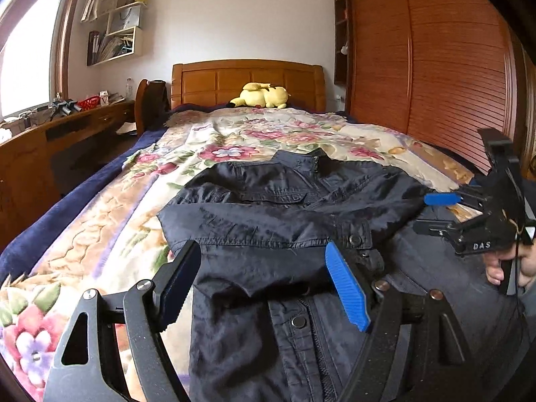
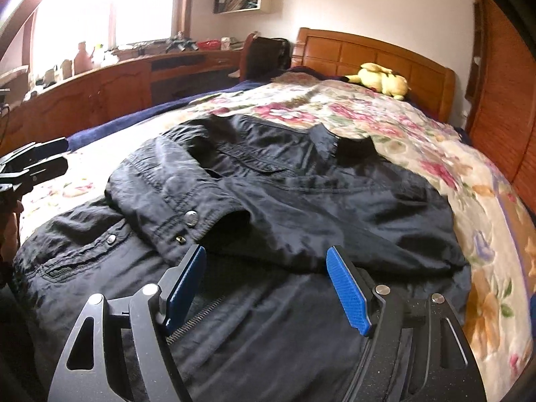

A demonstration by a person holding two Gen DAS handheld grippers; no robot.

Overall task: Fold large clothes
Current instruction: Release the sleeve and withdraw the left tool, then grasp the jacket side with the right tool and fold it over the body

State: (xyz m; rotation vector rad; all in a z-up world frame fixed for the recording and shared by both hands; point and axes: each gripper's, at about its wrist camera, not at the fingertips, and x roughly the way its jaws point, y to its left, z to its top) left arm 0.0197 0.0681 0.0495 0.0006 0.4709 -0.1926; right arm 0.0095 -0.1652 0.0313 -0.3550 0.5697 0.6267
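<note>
Black jacket (image 1: 284, 221) lying flat on the bed (image 1: 100, 234), front side up, collar toward the headboard (image 1: 248, 80). One sleeve folded across the chest, its cuff with a metal snap near the middle.

Left gripper (image 1: 264, 281) low over the jacket, fingers (image 1: 348, 288) spread wide, pinching nothing. Folded sleeve edge lying just past the tips, between them.

Right gripper (image 2: 268, 284) also low over the jacket, fingers (image 2: 348, 288) spread wide and holding nothing. Folded sleeve and open zipper right in front of them. In the left view, right gripper near the jacket's right edge, fingers apart there too.

Flowery blanket (image 2: 418, 140) under the jacket, dark blue sheet (image 1: 40, 227) along the bed's side. Yellow plush toy (image 1: 261, 95) up by the headboard. Wooden bench (image 2: 100, 80) with small things under a bright window (image 2: 100, 6). Wall shelves (image 1: 117, 26) with books. Brown slatted wardrobe (image 1: 435, 60) on the other side.
</note>
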